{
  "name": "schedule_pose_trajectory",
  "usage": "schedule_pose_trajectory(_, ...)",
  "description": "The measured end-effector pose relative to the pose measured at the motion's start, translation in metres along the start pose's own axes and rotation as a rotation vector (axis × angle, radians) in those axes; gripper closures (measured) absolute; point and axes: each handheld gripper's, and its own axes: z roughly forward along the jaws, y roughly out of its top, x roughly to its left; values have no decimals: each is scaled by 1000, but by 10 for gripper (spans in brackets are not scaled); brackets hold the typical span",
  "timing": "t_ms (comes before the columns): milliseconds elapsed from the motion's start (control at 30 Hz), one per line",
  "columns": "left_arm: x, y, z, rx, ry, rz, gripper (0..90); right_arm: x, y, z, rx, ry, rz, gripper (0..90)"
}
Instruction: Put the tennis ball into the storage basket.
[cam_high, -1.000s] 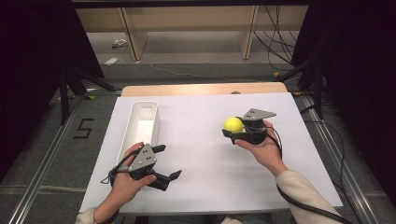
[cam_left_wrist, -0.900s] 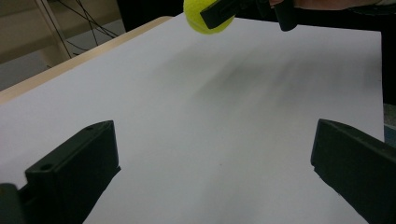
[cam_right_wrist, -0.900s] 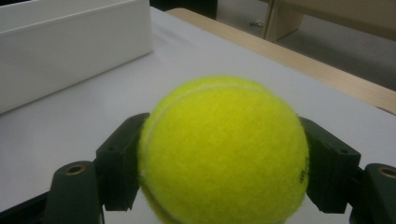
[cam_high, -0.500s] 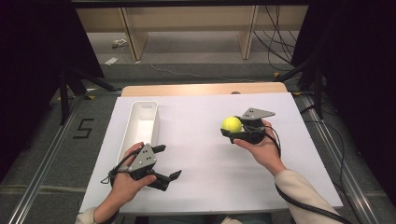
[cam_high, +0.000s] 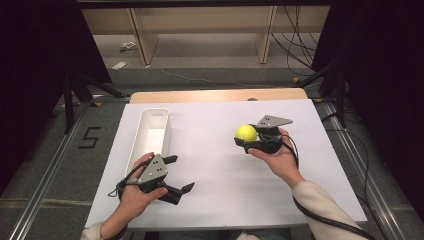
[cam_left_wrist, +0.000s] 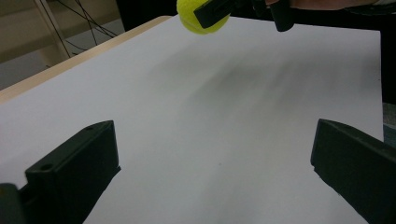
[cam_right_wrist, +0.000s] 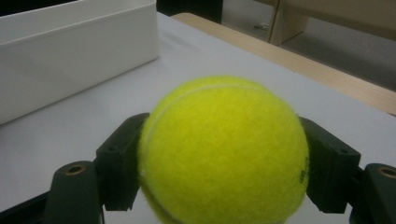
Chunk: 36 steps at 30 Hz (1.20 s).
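Observation:
A yellow tennis ball (cam_high: 246, 132) is clamped between the jaws of my right gripper (cam_high: 248, 136), held just above the white table at centre right. In the right gripper view the ball (cam_right_wrist: 224, 149) bulges between both black jaws. The left gripper view catches that ball (cam_left_wrist: 201, 17) at its top edge, far off. My left gripper (cam_high: 181, 175) rests low near the table's front left, jaws spread wide and open with bare tabletop between them. A long white bin (cam_high: 150, 142) lies just beyond the left hand.
The white tabletop (cam_high: 210, 165) has a bare wooden strip (cam_high: 215, 95) along its far edge. The bin's wall (cam_right_wrist: 70, 51) stands ahead-left of the ball in the right gripper view. Wooden table legs and loose cables sit on the floor beyond.
The right gripper and the ball have drifted slightly left. The left gripper has not visibly moved.

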Motion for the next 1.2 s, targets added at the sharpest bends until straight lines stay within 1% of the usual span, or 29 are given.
schedule_pose_trajectory(267, 0, 0, 0, 0, 0, 1, 4, 2, 2, 3, -7, 12, 9, 265)
schedule_pose_trajectory(333, -1, 0, 0, 0, -1, -1, 4, 3, 3, 3, -15, 17, 20, 265)
schedule_pose_trajectory(567, -1, 0, 0, 2, 0, 1, 4, 4, 5, 4, -23, 23, 24, 265)
schedule_pose_trajectory(700, 0, 0, 0, 4, 1, 1, 4, 4, 5, 6, -22, 29, 23, 265)
schedule_pose_trajectory(967, -1, 0, 0, 3, 3, 1, 4, 7, 7, 7, -26, 27, 23, 265)
schedule_pose_trajectory(1200, 0, 0, 0, 3, 5, 1, 5, 10, 9, 8, -34, 28, 10, 265)
